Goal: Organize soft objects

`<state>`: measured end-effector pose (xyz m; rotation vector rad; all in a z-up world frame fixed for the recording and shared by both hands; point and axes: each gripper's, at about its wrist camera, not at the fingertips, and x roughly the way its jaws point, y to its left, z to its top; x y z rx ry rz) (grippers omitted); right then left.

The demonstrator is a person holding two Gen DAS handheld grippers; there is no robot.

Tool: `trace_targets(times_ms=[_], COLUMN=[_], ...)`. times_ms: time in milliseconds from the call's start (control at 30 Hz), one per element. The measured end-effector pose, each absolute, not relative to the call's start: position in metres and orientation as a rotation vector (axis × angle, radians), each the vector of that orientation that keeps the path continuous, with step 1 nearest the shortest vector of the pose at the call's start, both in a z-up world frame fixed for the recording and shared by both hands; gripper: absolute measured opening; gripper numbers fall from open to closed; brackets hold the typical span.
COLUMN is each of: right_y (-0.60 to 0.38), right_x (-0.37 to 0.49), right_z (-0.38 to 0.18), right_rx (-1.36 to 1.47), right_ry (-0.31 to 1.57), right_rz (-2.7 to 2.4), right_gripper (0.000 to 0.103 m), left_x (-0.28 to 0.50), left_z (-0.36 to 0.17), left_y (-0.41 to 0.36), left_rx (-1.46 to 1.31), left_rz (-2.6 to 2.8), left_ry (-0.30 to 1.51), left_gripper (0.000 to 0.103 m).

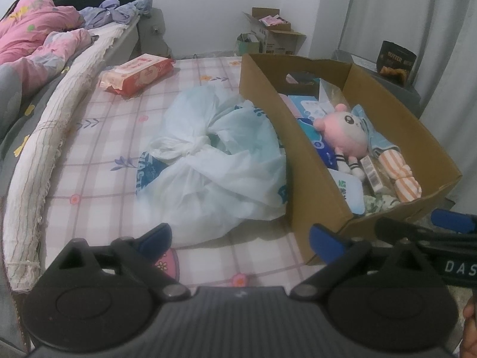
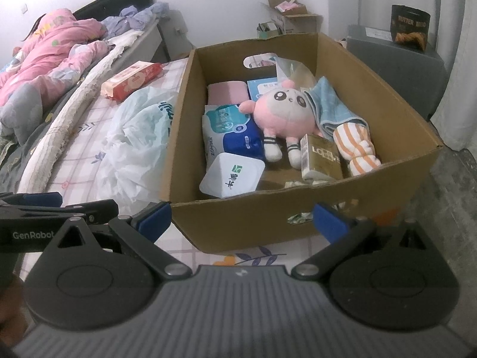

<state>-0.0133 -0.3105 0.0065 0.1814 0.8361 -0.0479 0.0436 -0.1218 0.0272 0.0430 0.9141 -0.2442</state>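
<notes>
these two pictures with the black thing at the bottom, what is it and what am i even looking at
The black thing is a hand-held gripper with two blue-padded fingers. A person holds one in each hand, and each carries a wide-angle camera looking forward along its fingers. One picture comes from the left gripper, the other from the right gripper. Each gripper also shows at the edge of the other's picture.

Both are open and hold nothing.

They point at a bed with a checked sheet. On it stands a cardboard box holding a pink plush toy, a blue towel, a rolled orange-striped cloth and several packs. Beside the box lies a knotted white plastic bag, and farther back a red pack of wipes. A pink quilt is bunched at the far left.
</notes>
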Motion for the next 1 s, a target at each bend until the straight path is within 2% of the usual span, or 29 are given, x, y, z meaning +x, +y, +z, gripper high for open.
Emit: trace_targets(times_ms=[1000], right_y=[-0.3118], right_x=[-0.0106], right_z=[0.0048], right_rx=[0.174], right_ry=[0.845], right_rz=[-0.053], right_gripper=[0.102], left_x=[0.0453], left_z=[0.0256], left_y=[-0.1218], left_rx=[0.038], left_rz=[-0.236], left_ry=[0.929], left_gripper=[0.099])
